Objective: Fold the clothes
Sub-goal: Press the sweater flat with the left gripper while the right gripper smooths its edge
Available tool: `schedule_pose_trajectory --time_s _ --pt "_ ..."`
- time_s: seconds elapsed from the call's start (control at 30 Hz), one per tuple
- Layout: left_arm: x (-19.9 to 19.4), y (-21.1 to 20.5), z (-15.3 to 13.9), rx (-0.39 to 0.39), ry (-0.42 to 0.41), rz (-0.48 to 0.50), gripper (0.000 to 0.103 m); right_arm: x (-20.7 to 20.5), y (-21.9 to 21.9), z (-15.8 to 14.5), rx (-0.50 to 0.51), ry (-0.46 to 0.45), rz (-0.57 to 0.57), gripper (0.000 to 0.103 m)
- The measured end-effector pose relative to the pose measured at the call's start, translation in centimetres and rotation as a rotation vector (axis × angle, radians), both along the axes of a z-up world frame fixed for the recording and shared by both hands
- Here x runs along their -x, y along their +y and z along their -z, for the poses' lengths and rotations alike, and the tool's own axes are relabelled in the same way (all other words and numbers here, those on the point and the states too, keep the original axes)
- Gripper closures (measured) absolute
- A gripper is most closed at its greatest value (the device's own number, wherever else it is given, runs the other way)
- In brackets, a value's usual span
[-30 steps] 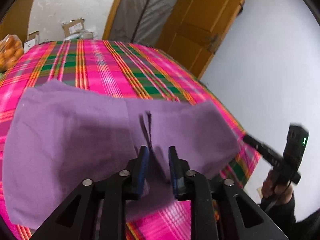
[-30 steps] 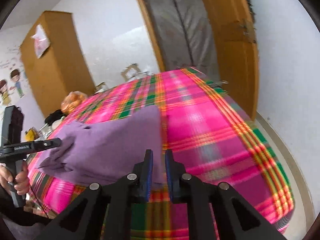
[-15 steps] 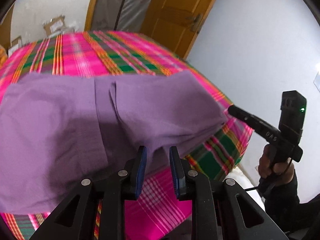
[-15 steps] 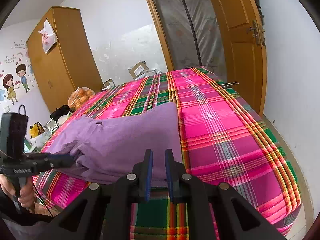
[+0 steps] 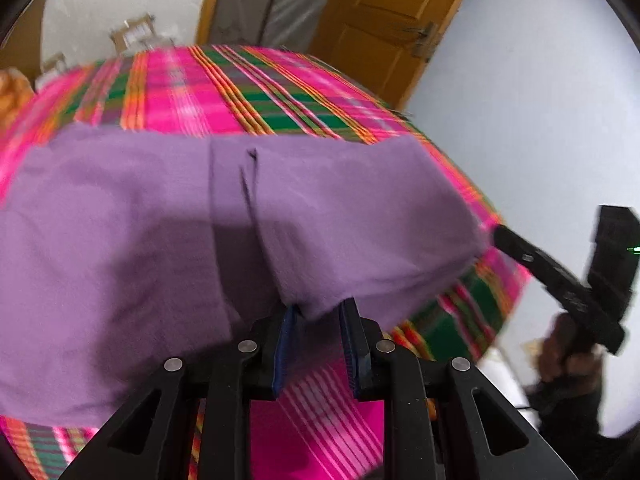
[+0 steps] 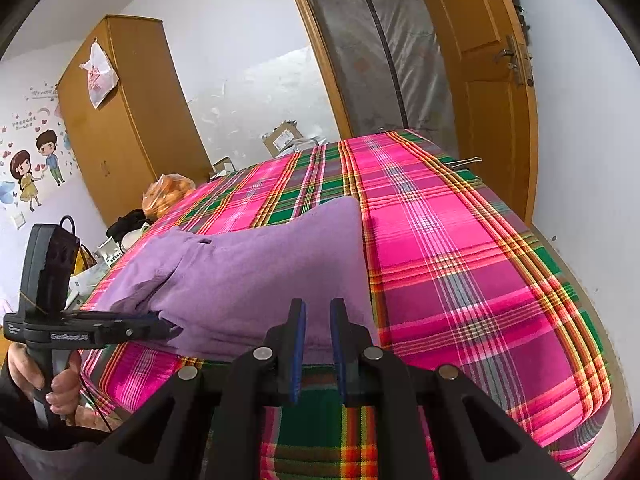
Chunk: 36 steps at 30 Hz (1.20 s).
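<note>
Since a second ago, we see the left claw (image 5: 318, 312) drawn back toward the near edge of the bed (image 6: 460, 264), so the purple garment (image 5: 160, 248) now fills more of its view and hangs over the near side. Its jaws have just been closing a little, with a fold of purple cloth between them. The right claw (image 6: 317, 312) sits about where it did, though its earlier blurred view is now sharp.

In the left wrist view the left claw stands partly open, and the near hem of the garment dips in between its blue pads (image 5: 286, 336); the picture is blurred, so we think the pads pinch the fold but cannot be sure. From the right wrist view its tips reach into the garment's left end. The right claw is narrowly parted, its pads at the near hem of the garment, and we cannot tell whether cloth is gripped between them.

The garment lies flattened across the near half of the bed, on a pink, green and orange plaid sheet. Beyond it, at the bed's far left, sits a bag of oranges (image 6: 168, 196). Behind that stand a wooden wardrobe (image 6: 124, 120), cardboard boxes (image 6: 284, 136) against the white wall, and an open wooden door (image 6: 488, 92).
</note>
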State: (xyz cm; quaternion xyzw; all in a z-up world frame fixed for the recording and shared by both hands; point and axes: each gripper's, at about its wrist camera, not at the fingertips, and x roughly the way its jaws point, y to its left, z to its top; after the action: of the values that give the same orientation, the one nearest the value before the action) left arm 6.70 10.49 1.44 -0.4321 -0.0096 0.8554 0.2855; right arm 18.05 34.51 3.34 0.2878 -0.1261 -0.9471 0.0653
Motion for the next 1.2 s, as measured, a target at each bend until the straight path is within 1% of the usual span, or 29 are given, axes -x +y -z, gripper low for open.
schedule_pose_trajectory --time_s 0.03,0.1,0.17,0.2,0.27,0.33,0.47,0.5,0.6,0.67,0.7,0.77,0.8,0.83,0.9,0.97,1.0,1.03,1.1,1.2 --pt "-0.1 0.1 -0.3 0.025 0.037 -0.021 0.082 0.0 0.0 0.0 0.0 0.0 -0.001 0.089" --pt "-0.5 -0.1 -1.1 0.042 0.112 -0.055 0.089 0.0 0.0 0.0 0.0 0.0 -0.001 0.089" --pt "-0.8 -0.5 -1.9 0.043 0.158 -0.085 0.089 -0.1 0.0 0.0 0.0 0.002 0.0 0.089" --pt "-0.8 -0.9 -2.2 0.037 0.165 -0.103 0.089 -0.1 0.0 0.0 0.001 0.002 0.003 0.089" --pt "-0.9 -1.9 -2.5 0.004 0.149 -0.122 0.089 0.0 0.1 0.0 0.005 0.0 0.008 0.089" --pt "-1.0 -3.2 -2.9 -0.046 0.131 -0.137 0.089 0.1 0.1 0.0 0.007 -0.002 0.011 0.089" --pt "-1.1 -5.4 -4.5 -0.15 0.149 -0.17 0.089 0.5 0.1 0.0 0.01 -0.005 0.015 0.089" --pt "-0.9 -5.5 -4.9 -0.168 0.153 -0.168 0.089 0.7 0.1 0.0 0.012 -0.006 0.014 0.089" --pt "0.4 -4.2 -5.0 -0.191 0.122 -0.131 0.089 1.5 0.1 0.0 0.017 -0.008 0.013 0.089" --pt "1.1 -2.8 -4.3 -0.196 0.082 -0.075 0.089 2.0 -0.3 0.1 0.018 -0.005 -0.003 0.089" --pt "1.6 -2.0 -3.5 -0.188 0.046 -0.046 0.089 2.2 -0.4 0.2 0.018 -0.009 -0.01 0.089" --pt "2.4 -0.4 -1.3 -0.17 -0.061 0.011 0.089 2.8 -0.4 1.2 0.008 -0.066 -0.009 0.09" --pt "2.4 0.1 -0.5 -0.157 -0.094 0.027 0.089 3.1 -0.3 1.7 0.002 -0.097 -0.007 0.094" --pt "2.3 0.3 0.2 -0.143 -0.105 0.038 0.09 3.0 0.0 1.9 0.013 -0.105 -0.006 0.1" --pt "1.8 0.2 0.1 -0.14 -0.069 0.05 0.089 2.7 0.8 2.0 0.048 -0.104 -0.002 0.101" --pt "2.1 -0.3 -0.4 -0.159 -0.079 0.042 0.089 2.5 1.1 1.5 0.038 -0.094 0.011 0.101" --pt "2.3 -0.5 -0.7 -0.171 -0.077 0.034 0.089 2.6 1.1 1.2 0.032 -0.086 0.016 0.1" --pt "2.5 -0.6 -1.2 -0.178 -0.057 0.024 0.089 2.8 1.1 0.8 0.031 -0.073 0.017 0.096" --pt "3.5 -0.4 -1.8 -0.179 -0.026 0.0 0.089 3.8 1.2 -0.4 0.044 -0.037 0.006 0.096" --pt "5.3 0.0 -2.5 -0.173 0.009 -0.043 0.089 6.5 1.3 -1.2 0.075 -0.037 -0.001 0.096"
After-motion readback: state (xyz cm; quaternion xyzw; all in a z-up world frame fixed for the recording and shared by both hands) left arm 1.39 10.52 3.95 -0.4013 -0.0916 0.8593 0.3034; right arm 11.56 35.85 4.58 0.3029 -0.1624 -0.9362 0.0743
